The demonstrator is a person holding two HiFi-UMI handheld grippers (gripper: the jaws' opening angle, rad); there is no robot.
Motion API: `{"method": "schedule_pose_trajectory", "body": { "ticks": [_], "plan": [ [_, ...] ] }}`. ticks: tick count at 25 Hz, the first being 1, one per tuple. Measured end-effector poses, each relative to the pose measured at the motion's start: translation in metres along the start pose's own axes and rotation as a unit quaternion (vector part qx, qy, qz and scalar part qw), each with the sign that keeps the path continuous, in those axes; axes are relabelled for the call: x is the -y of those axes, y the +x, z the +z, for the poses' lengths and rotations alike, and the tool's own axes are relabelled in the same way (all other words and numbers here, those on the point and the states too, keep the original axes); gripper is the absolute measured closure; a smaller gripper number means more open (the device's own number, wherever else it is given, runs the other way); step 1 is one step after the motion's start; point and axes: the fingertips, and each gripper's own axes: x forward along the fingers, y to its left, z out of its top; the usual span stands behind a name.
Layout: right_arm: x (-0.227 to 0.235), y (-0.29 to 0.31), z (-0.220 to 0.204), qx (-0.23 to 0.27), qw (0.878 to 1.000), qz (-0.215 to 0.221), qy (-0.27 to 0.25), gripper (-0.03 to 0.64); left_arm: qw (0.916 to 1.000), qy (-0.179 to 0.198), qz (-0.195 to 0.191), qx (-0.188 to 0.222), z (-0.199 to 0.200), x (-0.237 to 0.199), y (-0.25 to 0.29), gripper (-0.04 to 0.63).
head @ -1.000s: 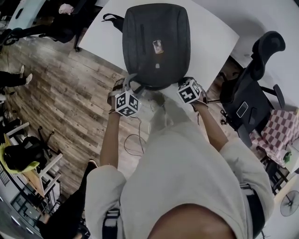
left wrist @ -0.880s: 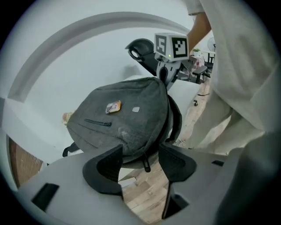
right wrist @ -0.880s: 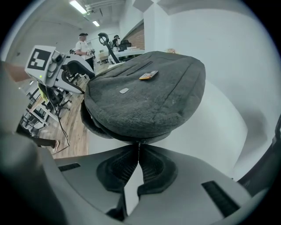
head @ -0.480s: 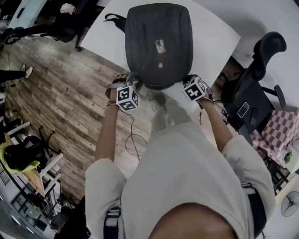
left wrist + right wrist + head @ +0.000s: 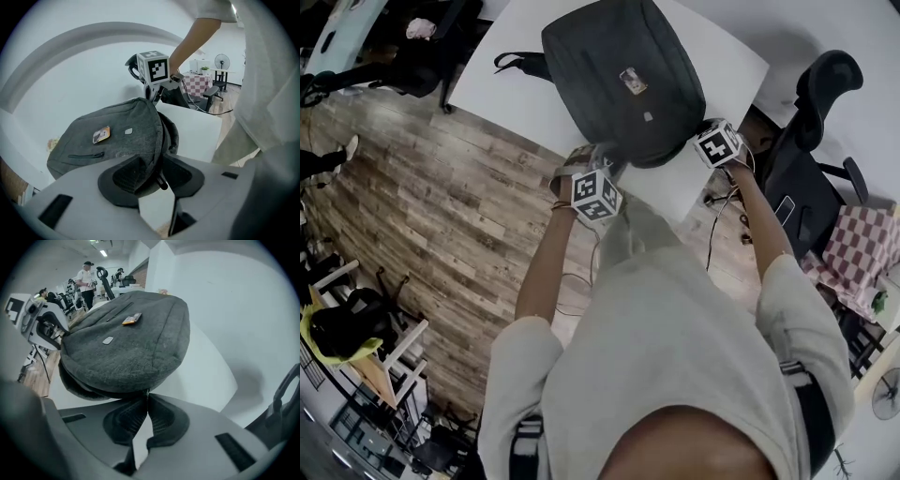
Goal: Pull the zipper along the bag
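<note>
Currently a dark grey fabric backpack (image 5: 623, 80) lies on the white desk (image 5: 511, 89). Left gripper (image 5: 157, 174) — fingers (image 5: 126, 174) have just been closing and now press the backpack's edge fold, small black zipper pull (image 5: 162, 183) between them. Right gripper (image 5: 147, 397) — fingers (image 5: 130, 418) pinched shut on the backpack's seam.

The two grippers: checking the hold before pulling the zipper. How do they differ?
The left gripper has just been closing, jaws partly apart, on a thick fold of the bag; the right gripper has jaws fully together. Fabric fills the left gripper's gap; the right gripper's tips only meet the rim. Both work the bag's near end.
</note>
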Motion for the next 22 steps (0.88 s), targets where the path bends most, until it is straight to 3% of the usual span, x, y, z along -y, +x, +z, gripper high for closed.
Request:
{"method": "schedule_pose_trajectory", "body": {
  "ticks": [9, 22],
  "plan": [
    [0.061, 0.011, -0.003, -0.029, 0.998, -0.051, -0.014, 0.598, 0.9988, -0.032, -0.014, 0.034, 0.043, 0.003, 0.033, 0.442],
    [0.009, -0.013, -0.014, -0.050, 0.997, -0.054, -0.017, 0.597, 0.9967, -0.057, -0.036, 0.045, 0.045, 0.004, 0.035, 0.443]
  ]
}}
